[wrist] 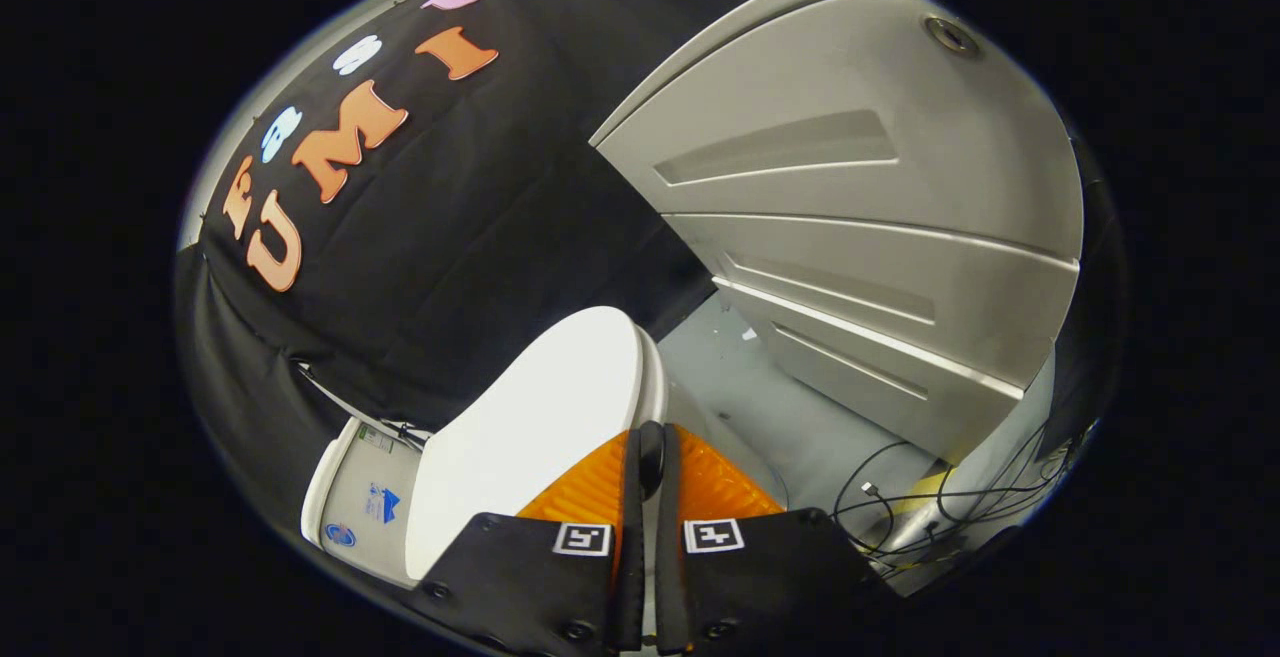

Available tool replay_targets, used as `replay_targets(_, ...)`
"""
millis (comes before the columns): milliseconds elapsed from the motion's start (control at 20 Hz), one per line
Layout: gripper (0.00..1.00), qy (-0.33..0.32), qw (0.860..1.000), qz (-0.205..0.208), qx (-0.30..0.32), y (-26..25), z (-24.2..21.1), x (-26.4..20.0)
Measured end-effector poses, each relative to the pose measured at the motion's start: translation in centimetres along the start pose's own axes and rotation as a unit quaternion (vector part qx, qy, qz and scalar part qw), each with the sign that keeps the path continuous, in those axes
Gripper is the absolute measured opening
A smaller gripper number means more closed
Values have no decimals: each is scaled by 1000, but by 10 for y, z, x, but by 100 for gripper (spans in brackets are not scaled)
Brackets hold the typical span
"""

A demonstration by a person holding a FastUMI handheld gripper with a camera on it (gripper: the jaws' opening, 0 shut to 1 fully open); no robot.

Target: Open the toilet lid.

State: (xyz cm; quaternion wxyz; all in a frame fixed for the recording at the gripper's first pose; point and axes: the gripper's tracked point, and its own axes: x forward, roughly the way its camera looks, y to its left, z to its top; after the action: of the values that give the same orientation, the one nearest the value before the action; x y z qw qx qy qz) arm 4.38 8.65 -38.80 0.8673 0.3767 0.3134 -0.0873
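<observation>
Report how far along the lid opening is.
Done: nothing that shows; the toilet lid looks closed, lying flat on the bowl. In hand: the gripper is near the lid's front edge, fingers together, seemingly gripping nothing. Left: catch that edge and swing the lid up toward the tank.

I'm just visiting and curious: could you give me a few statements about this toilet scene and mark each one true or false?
1. The toilet lid is closed. True.
2. The gripper has its fingers spread wide. False: they are nearly together, with nothing between them.
3. A grey panelled door stands beyond the toilet. True.
4. The cables lie on the lid. False: they lie on the floor near the door.
</observation>
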Motion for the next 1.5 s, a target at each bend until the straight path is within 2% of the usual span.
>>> replay_targets(50,9,-17,1000,7,-2,6,9,1)
replay_targets(250,8,-91,995,36,-34,32,40,-5)
replay_targets(450,8,-117,990,47,-55,60,54,-18)
replay_targets(700,8,-143,986,46,-75,91,75,-28)
replay_targets(1050,8,-182,964,110,-160,201,103,-74)
replay_targets(1300,8,-180,952,106,-224,248,104,-82)
replay_targets(1500,8,-179,948,117,-235,278,103,-85)
